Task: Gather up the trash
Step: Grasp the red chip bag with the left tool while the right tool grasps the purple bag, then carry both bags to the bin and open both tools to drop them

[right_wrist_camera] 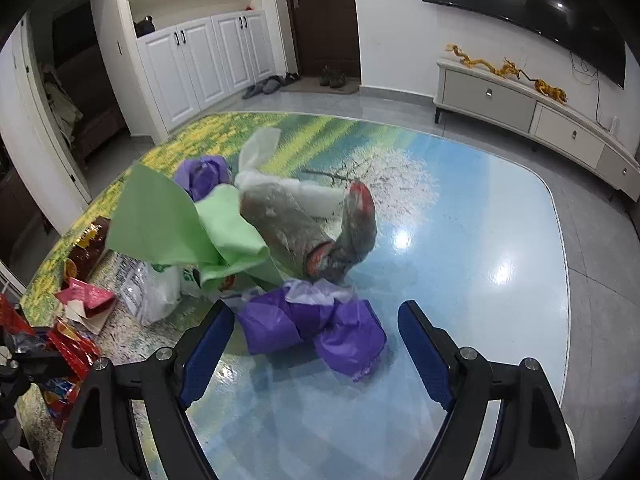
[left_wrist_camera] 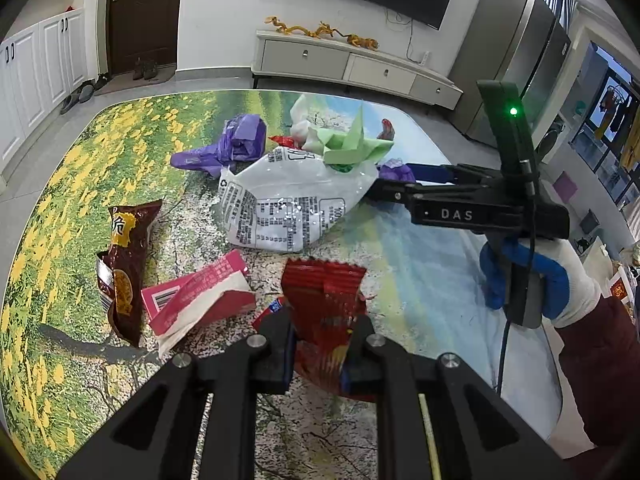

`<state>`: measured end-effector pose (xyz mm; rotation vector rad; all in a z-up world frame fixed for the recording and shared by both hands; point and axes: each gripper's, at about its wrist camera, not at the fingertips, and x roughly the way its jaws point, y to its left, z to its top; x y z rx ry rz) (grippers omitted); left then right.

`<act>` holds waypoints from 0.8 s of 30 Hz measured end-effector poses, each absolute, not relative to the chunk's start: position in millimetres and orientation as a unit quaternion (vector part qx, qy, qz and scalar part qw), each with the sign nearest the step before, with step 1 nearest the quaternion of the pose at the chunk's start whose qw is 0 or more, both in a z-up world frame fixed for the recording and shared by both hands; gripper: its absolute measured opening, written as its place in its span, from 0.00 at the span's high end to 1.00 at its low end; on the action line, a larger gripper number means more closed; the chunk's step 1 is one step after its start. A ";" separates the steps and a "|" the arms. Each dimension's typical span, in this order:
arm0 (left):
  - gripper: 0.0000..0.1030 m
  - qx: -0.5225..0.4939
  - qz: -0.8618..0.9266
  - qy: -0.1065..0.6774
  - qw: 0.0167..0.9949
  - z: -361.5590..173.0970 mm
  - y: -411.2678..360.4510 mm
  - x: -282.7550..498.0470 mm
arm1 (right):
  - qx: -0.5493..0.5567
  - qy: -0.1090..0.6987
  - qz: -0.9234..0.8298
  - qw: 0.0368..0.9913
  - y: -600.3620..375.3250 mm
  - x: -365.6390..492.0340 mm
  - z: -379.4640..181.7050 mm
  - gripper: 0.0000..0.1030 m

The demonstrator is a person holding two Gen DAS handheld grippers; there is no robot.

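Several pieces of trash lie scattered on a glossy table [left_wrist_camera: 60, 208] printed with yellow flowers, blossom and blue sky. Nearest the left gripper [left_wrist_camera: 322, 356] is a red foil wrapper [left_wrist_camera: 324, 300], crinkled, shiny, with a zigzag-cut top edge; the gripper's two black fingers are clenched on its lower part, holding it. Just left of it lies a pink cardboard box [left_wrist_camera: 200, 300], torn open with white paper spilling out, and beside that a dark brown snack bag [left_wrist_camera: 126, 272], long and creased. Further back sits a white plastic bag [left_wrist_camera: 288, 208] covered in black printed text, puffed and wrinkled. On top of it leans a folded sheet of pale green paper [left_wrist_camera: 352, 144]. A crumpled purple plastic bag [left_wrist_camera: 236, 140] lies behind to the left.

The right gripper [right_wrist_camera: 316, 332], held in a blue and white gloved hand [left_wrist_camera: 536, 276], is spread wide, grasping nothing. Between its blue-padded fingers [right_wrist_camera: 208, 348] rests a second bunched purple bag [right_wrist_camera: 316, 328], soft and thin. Behind that sits a cloudy clear plastic bag [right_wrist_camera: 304, 220] with red patches.
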<state>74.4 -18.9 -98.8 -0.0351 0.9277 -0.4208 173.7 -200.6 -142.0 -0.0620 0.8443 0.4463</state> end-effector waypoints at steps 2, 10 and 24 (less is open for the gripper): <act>0.85 -0.016 -0.201 0.444 0.873 -98.8 -19.9 72.7 | -0.027 0.414 0.220 0.883 -200.5 174.6 -144.0 0.38; 0.85 -0.015 -0.205 0.433 0.877 -89.1 -24.2 60.6 | 0.001 0.418 0.234 0.878 -208.2 151.0 -144.7 0.51; 0.85 0.003 -0.246 0.418 0.874 -59.9 -68.7 55.1 | 0.095 0.359 0.205 0.906 -280.5 64.0 -107.5 0.51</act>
